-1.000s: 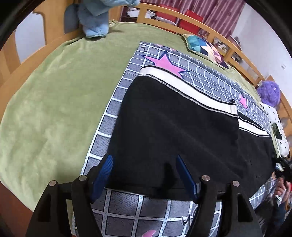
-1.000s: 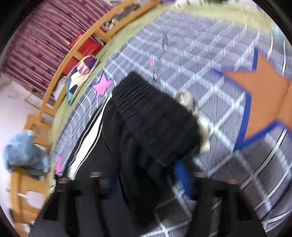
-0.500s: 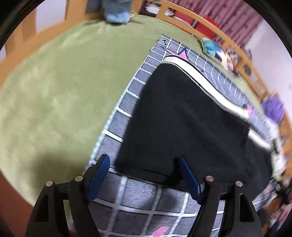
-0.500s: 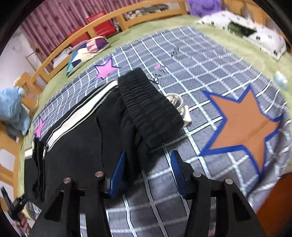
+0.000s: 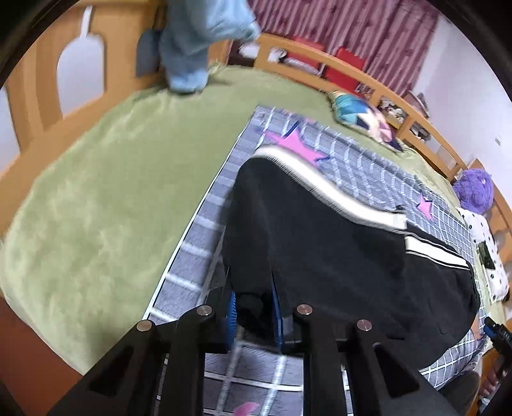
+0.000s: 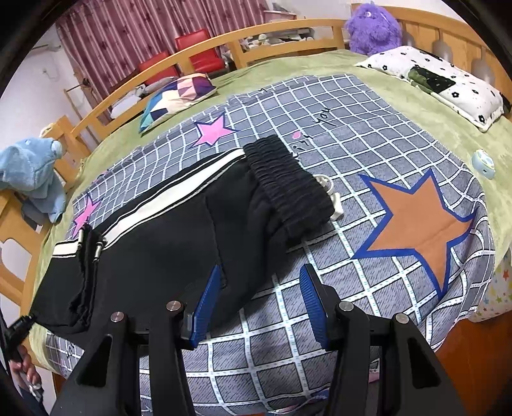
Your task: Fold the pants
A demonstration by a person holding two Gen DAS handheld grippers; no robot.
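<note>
The black pants (image 6: pixel 166 243) with a white side stripe lie across the grey checked blanket, folded over once. Their ribbed waistband (image 6: pixel 288 182) is at the far right, with a white drawstring (image 6: pixel 332 195) beside it. In the left wrist view the pants (image 5: pixel 320 243) fill the middle. My left gripper (image 5: pixel 253 315) is closing, and its blue pads pinch the near edge of the leg end. My right gripper (image 6: pixel 259 300) stands open above the blanket below the waistband. Black cloth lies by its left pad and is not pressed.
The blanket (image 6: pixel 400 144) covers a green bed cover (image 5: pixel 112 192) inside a wooden bed rail (image 6: pixel 288 35). A blue plush (image 5: pixel 195 38), a purple plush (image 6: pixel 372 25), a patterned cushion (image 6: pixel 176 96), a white pillow (image 6: pixel 448 83) and a small round object (image 6: pixel 484 163) lie around it.
The left jaws have come together on the pants' leg end and the gripper has risen a little. The right gripper has rolled level, drawn back from the waistband and widened.
</note>
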